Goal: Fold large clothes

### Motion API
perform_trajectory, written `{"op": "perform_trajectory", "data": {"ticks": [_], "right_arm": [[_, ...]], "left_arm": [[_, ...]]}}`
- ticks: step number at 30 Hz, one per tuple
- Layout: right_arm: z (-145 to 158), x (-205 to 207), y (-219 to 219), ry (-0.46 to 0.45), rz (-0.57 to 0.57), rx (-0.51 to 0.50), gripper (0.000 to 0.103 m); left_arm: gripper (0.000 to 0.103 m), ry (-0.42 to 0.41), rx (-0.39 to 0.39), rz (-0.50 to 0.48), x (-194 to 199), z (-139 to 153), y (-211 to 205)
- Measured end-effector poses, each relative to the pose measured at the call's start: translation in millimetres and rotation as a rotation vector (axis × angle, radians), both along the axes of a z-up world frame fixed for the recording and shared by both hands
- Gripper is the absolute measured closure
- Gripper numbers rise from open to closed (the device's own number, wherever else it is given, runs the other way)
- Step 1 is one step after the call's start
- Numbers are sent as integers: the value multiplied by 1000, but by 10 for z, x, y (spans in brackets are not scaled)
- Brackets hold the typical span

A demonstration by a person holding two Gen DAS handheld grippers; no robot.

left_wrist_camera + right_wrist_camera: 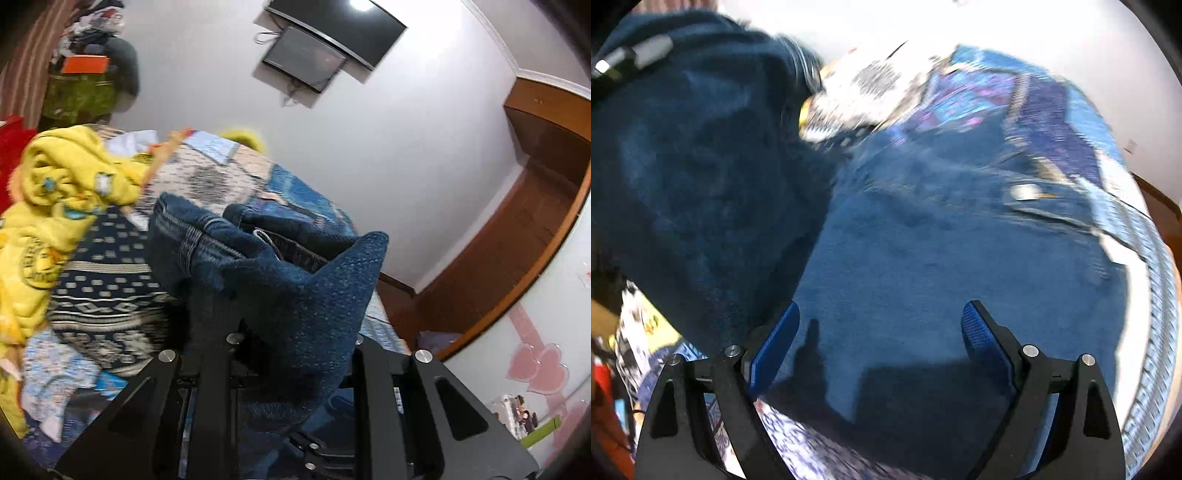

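Two grippers over a patterned bed. Left gripper is clamped on a fold of blue jeans, holding it lifted above the bedspread. Right gripper hangs with fingers wide apart, nothing between them, just above the jeans spread flat mid-bed. Yellow clothes are heaped along the bed's left edge.

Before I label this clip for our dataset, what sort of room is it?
Probably a bedroom: clothes are heaped on a patterned bedspread, a dark screen hangs on the wall, and wooden wardrobe trim stands beside it.
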State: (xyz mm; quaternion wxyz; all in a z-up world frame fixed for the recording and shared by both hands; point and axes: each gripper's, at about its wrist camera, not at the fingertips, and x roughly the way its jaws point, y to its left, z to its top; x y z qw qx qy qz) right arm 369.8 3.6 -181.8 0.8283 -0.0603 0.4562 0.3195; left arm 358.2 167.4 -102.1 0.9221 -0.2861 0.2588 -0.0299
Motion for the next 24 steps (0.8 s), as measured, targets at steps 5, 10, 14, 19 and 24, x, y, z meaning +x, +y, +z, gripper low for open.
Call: {"op": "perform_trajectory", "data": {"ticks": [5, 10, 14, 19, 24], "right_arm": [[189, 64, -854, -26, -178, 67, 15], [181, 102, -1669, -19, -354, 51, 15], [122, 90, -2191, 4, -459, 53, 15], [97, 20, -2590, 26, -536, 56, 15], [164, 7, -2649, 17, -537, 66, 15]], "left_arm": [[84, -16, 1, -111, 276, 59, -682], [84, 40, 66, -279, 498, -175, -1526], [84, 155, 173, -438, 543, -628, -2094], [84, 305, 252, -609, 406, -1151, -2413], [80, 315, 325, -681, 217, -1081, -2441]]}}
